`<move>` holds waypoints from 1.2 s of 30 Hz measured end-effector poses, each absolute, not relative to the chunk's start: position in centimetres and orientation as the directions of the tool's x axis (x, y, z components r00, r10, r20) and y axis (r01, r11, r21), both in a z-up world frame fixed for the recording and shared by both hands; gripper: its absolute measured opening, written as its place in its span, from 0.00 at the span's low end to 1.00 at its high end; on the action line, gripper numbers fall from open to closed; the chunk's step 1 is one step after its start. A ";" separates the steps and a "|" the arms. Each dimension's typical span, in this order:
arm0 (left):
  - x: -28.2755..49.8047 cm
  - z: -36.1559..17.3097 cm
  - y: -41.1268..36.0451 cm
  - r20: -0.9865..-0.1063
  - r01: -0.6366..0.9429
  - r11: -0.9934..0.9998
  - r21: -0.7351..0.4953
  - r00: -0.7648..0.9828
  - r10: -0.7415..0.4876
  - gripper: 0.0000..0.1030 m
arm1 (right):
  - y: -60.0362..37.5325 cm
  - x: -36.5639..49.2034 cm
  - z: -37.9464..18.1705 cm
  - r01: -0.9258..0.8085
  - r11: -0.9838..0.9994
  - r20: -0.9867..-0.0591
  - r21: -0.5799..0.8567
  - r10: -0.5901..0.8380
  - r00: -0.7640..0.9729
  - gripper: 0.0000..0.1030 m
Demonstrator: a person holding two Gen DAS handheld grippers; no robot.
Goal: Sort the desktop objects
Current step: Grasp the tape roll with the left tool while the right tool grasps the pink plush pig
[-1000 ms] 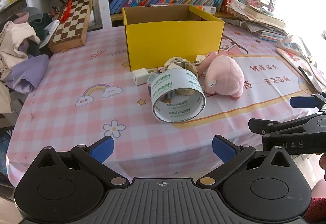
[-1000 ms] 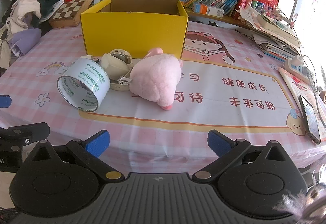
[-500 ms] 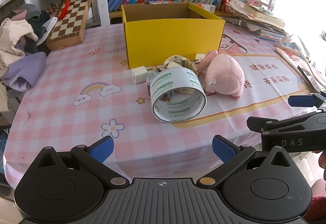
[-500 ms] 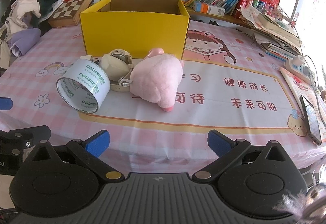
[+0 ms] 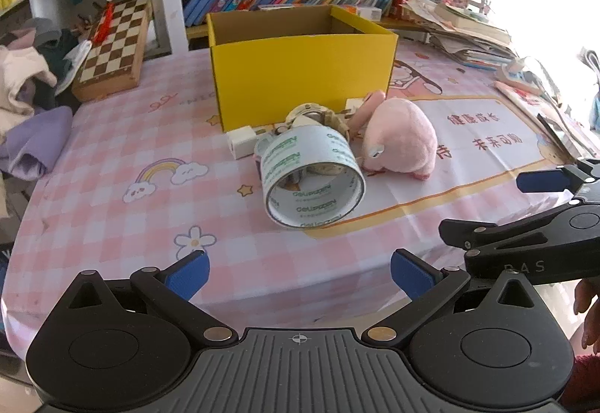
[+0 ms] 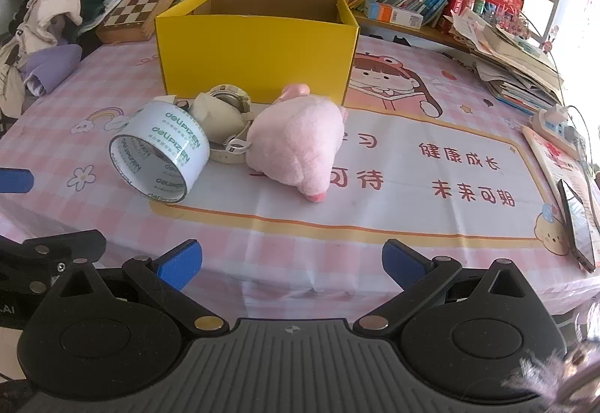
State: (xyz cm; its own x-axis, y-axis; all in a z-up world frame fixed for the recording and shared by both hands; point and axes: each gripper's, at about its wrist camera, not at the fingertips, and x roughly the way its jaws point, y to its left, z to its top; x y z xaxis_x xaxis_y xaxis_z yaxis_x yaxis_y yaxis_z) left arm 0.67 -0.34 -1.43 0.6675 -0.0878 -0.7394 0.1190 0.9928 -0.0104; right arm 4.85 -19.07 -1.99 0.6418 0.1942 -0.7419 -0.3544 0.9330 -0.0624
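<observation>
Nearer now, both hand-held grippers gape wide, tape roll (image 5: 313,177) hiding the watch (image 6: 225,113) behind it.

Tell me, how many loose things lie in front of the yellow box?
4 that I can see: a tape roll nearest, a beige watch behind it, a pink plush toy on the right, a white plug on the left. Smaller bits may hide behind them.

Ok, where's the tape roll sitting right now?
The tape roll lies on its side mid-table in the left wrist view, in front of the yellow box, with the pink plush toy just to its right.
</observation>
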 end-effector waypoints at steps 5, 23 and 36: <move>0.7 -1.4 -0.5 -0.738 0.128 0.992 -0.003 0.669 -0.089 1.00 | -18.9 4.8 -1.9 -0.368 0.928 -0.740 -0.063 0.204 0.641 1.00; 2.4 -1.4 -0.6 -0.719 0.126 0.991 -0.041 0.685 -0.117 1.00 | -19.1 7.3 -1.3 -0.408 0.911 -0.720 -0.056 0.246 0.648 1.00; 5.0 -2.4 -1.2 -0.725 0.110 0.994 -0.022 0.683 -0.092 1.00 | -19.9 11.4 -1.5 -0.388 0.921 -0.735 0.033 0.285 0.615 0.99</move>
State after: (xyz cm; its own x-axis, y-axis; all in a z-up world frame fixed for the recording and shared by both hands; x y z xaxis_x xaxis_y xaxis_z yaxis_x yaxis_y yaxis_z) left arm 4.98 -1.21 -2.45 0.6832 -0.0915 -0.7245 0.1097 0.9937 -0.0221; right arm 11.36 -19.94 -1.51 0.6152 0.2854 -0.7349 -0.3877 0.9212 0.0332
